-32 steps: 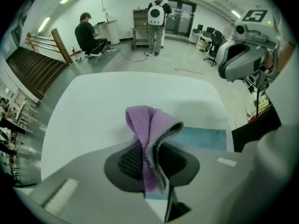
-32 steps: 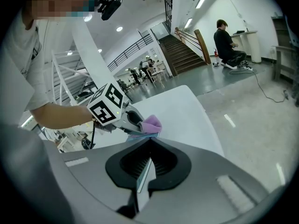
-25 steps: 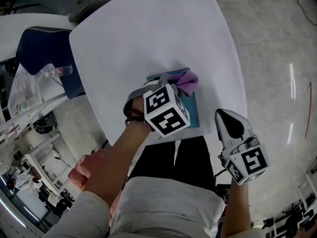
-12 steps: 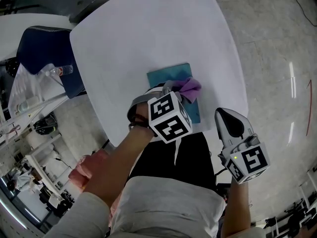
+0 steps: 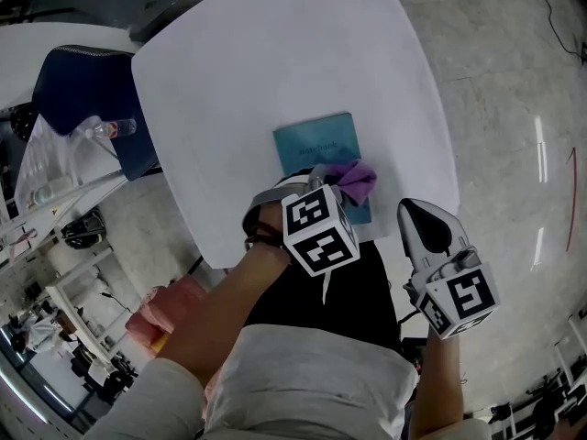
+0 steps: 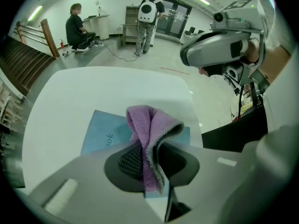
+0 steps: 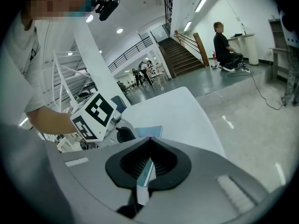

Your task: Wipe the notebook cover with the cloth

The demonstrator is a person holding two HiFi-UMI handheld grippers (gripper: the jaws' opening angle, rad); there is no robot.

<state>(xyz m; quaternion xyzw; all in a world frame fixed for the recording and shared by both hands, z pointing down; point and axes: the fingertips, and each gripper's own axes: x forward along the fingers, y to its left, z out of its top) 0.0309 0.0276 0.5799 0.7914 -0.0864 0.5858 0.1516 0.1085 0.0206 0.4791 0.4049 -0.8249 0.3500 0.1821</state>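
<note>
A teal notebook [image 5: 316, 145] lies flat near the front edge of the white table [image 5: 275, 53]. My left gripper [image 5: 336, 183] is shut on a purple cloth [image 5: 355, 180], and the cloth rests on the notebook's near right part. In the left gripper view the cloth [image 6: 149, 122] stands folded between the pads [image 6: 131, 160], with the blue cover [image 6: 105, 136] under it. My right gripper [image 5: 429, 232] hangs off the table's front right edge, shut with nothing in it. The right gripper view shows the notebook [image 7: 150, 131] just beyond the closed jaws.
A dark blue chair [image 5: 78, 90] and a clear plastic bottle [image 5: 112, 131] stand left of the table. The person's dark trousers [image 5: 316, 291] meet the table's front edge. Two people [image 6: 78, 29] [image 6: 147, 15] are far off across the hall floor.
My left gripper has dragged the cloth along the cover toward the table's front edge, and more of the teal notebook now shows behind it. The right gripper has not moved.
</note>
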